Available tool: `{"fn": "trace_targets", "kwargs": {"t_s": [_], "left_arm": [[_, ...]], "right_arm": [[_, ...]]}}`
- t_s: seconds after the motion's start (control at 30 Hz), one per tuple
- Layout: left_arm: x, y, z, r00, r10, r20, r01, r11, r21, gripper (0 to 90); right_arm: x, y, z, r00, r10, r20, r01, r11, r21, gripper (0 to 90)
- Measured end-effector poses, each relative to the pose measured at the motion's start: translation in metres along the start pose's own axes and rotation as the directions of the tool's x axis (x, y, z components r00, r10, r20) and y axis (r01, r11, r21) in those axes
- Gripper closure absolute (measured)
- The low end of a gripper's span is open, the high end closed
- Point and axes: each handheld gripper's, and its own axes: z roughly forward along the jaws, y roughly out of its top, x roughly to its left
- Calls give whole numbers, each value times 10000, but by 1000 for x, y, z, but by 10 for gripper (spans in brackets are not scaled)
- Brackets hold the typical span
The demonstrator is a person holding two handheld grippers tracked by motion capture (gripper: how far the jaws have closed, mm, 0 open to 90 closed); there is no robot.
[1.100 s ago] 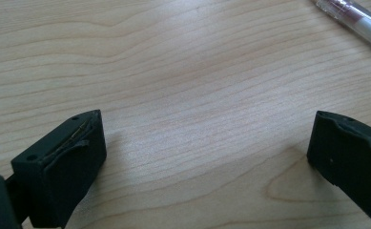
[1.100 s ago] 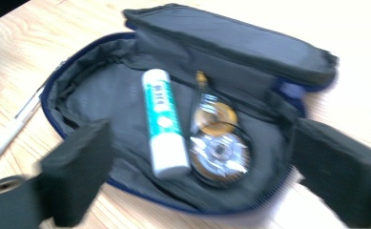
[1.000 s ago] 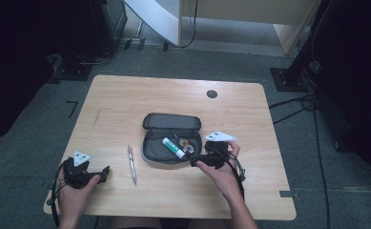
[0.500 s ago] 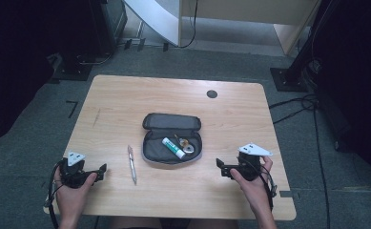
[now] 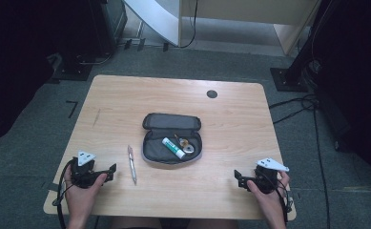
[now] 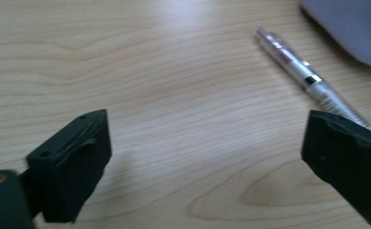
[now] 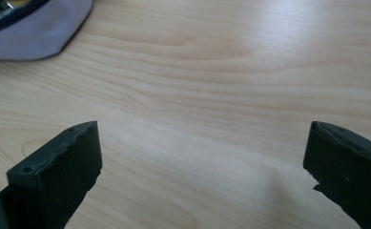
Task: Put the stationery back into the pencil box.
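Note:
An open grey pencil case (image 5: 171, 143) lies mid-table with a white and green tube (image 5: 173, 147) and a small metal item (image 5: 187, 145) inside. A silver pen (image 5: 132, 163) lies just left of it, also seen as the pen (image 6: 307, 78) in the left gripper view. My left gripper (image 5: 110, 171) rests open at the front left of the table, its jaws wide apart and empty, left of the pen. My right gripper (image 5: 238, 179) rests open near the front right edge, nothing between its jaws. The case's corner (image 7: 35, 28) is at the top left of the right gripper view.
The wooden table (image 5: 126, 105) has a round black cable hole (image 5: 212, 94) at its back right. Grey carpet, cables and dark stands surround the table. Bare wood lies between the case and both grippers.
My right gripper has drawn back from the pencil case to the front right edge of the table, empty. The left gripper has shifted slightly toward me.

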Motion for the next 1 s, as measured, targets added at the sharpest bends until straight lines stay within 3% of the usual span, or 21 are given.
{"fn": "trace_targets", "kwargs": {"t_s": [0.2, 0.27, 0.53, 0.63, 0.7, 0.83, 0.93, 1.0], "left_arm": [[-15, 4, 2, 9995, 64, 309, -64, 10000, 15, 45], [-24, 6, 3, 9985, 98, 547, -101, 9999, 43, 45], [-49, 7, 4, 9951, 226, 966, -249, 9994, 223, 71], [-65, 5, 6, 9975, 596, 377, -610, 9974, 383, 73], [-71, 3, 8, 9974, 573, 441, -591, 9974, 414, 143], [-79, -2, 12, 9969, 478, 620, -520, 9963, 685, 155], [-83, -7, 11, 9974, 643, 337, -666, 9952, 711, 236], [-84, -8, 10, 9970, 756, -169, -742, 9946, 727, 255]], "right_arm": [[-12, -13, -5, 9986, 104, 514, -113, 9998, 181, 0], [-19, -19, -7, 9949, -10, 1008, -27, 9993, 360, 0], [-23, -26, -7, 9895, -13, 1442, -50, 9991, 433, 0], [-23, -27, -7, 9888, 64, 1488, -128, 9990, 421, 0], [-24, -27, -7, 9888, 80, 1487, -143, 9990, 417, 0], [-24, -27, -7, 9889, 92, 1482, -157, 9990, 424, 0], [-24, -27, -7, 9889, 91, 1483, -156, 9990, 424, 0], [-24, -27, -7, 9889, 92, 1482, -157, 9990, 426, 0]]}}
